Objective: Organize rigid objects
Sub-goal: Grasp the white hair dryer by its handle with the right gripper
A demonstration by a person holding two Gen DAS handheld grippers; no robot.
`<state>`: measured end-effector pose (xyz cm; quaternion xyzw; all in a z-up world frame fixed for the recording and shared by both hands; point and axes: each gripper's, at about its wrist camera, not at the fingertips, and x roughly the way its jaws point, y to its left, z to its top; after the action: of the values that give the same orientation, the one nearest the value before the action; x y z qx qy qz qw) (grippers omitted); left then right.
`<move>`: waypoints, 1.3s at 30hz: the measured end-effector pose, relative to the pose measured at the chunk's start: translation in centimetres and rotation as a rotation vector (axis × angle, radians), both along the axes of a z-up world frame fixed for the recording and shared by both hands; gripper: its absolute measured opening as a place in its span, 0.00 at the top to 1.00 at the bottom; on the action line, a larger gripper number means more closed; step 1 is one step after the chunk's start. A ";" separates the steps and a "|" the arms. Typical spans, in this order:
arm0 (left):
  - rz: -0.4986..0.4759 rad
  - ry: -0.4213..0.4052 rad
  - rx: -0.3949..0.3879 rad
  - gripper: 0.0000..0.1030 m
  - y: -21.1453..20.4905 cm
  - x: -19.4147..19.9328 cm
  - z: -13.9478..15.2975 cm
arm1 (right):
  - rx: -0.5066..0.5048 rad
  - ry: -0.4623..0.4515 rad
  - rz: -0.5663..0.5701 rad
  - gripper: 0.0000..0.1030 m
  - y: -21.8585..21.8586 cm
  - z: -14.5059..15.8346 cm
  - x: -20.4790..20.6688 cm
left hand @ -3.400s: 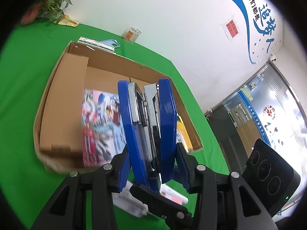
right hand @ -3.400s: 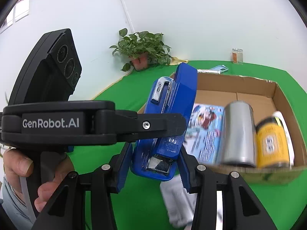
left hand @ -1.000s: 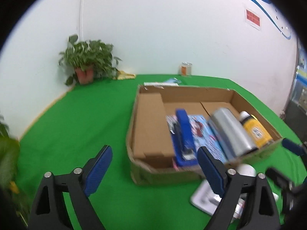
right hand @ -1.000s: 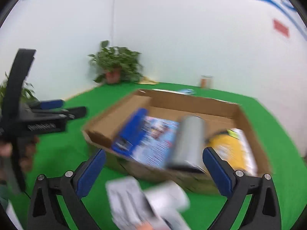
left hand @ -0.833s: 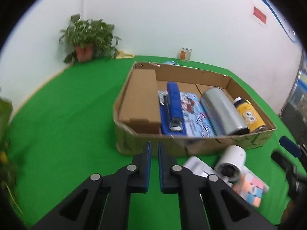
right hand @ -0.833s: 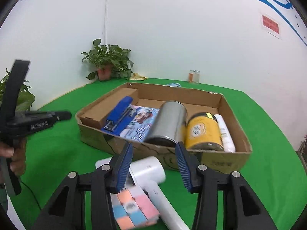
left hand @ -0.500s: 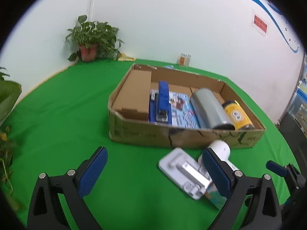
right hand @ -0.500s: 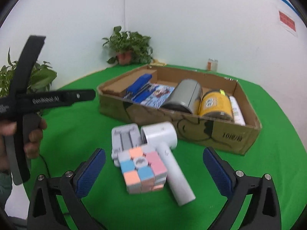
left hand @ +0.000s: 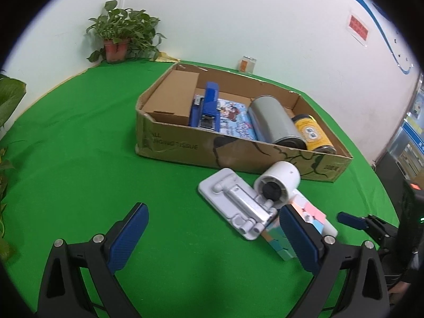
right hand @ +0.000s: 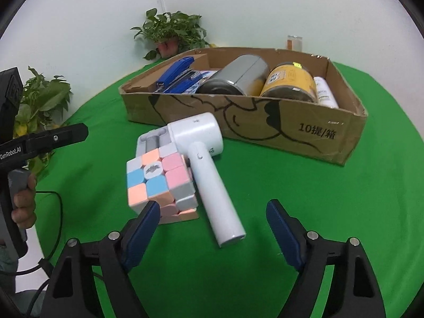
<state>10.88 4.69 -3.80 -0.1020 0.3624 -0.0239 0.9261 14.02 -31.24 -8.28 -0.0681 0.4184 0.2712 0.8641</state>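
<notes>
White and still on the green table (right hand: 331,198) just outside the cardboard box's (right hand: 265,122) near wall, the hair dryer (right hand: 204,159) looks next to be packed. Right gripper (right hand: 213,221), jaws just narrowed yet empty, must straddle its handle; left gripper (left hand: 213,228) is spread, empty.

Matt green cloth over the table (left hand: 79,143). Brown corrugated cardboard box (right hand: 265,129), rough at its torn rim. Smooth white plastic hair dryer (right hand: 206,164), faintly glossy. Pastel plastic puzzle cube (right hand: 159,182), satin. Brushed grey metal can (left hand: 273,122). Glossy yellow label on jar (left hand: 312,132). Ribbed blue pads (right hand: 282,232), black plastic hand-held gripper.
</notes>
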 end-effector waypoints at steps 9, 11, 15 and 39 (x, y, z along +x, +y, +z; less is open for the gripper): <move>-0.077 0.038 -0.020 0.04 -2.2 0.2 -0.2 | -0.195 -0.003 0.015 0.70 2.5 -2.1 1.2; -0.093 0.043 -0.027 0.04 -2.6 0.3 -0.3 | -0.198 0.009 0.016 0.71 2.9 -2.5 0.9; -0.155 0.060 -0.077 0.04 -3.3 0.0 -0.3 | -0.173 0.031 -0.035 0.74 2.3 -2.7 0.2; -0.627 0.450 -0.451 0.10 -14.0 -1.1 -5.9 | 0.017 0.128 -0.134 0.64 -2.7 -1.4 -12.9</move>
<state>9.78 -9.35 -9.67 -0.1892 0.5540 -0.3594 0.7268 1.10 -33.94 -9.70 -0.0150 0.4740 0.2204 0.8523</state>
